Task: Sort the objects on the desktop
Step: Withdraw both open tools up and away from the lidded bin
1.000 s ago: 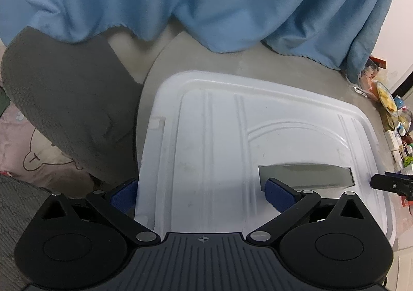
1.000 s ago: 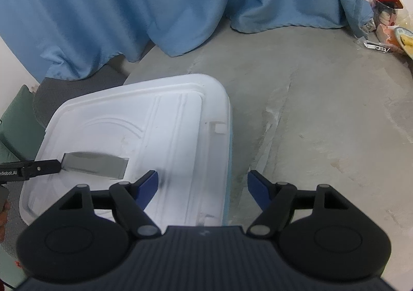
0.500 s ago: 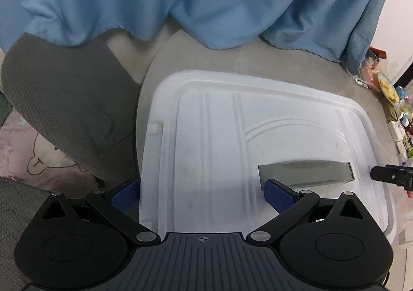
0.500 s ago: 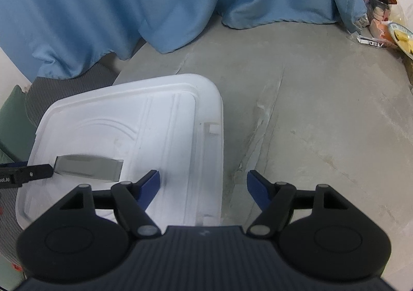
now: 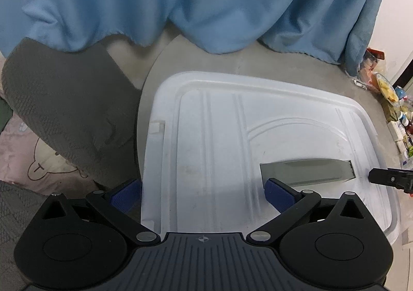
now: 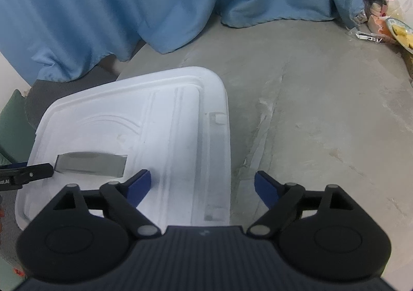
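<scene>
Both grippers hung over the white ribbed plastic storage-box lid (image 5: 211,151) on the grey round table (image 6: 322,115), the left gripper (image 5: 204,192) spread wide and empty, the right gripper (image 6: 201,185) having just been opening, nothing between its fingers. Judging by that, lifting the lid came next, each needing an edge; a grey slot (image 5: 304,169) marked its top.

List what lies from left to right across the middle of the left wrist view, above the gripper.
Pink fabric with a bear drawing → grey textured cushion → white plastic bin lid → grey rectangular slot in the lid → black tip of the right gripper → cluster of small colourful items at the table edge.
</scene>
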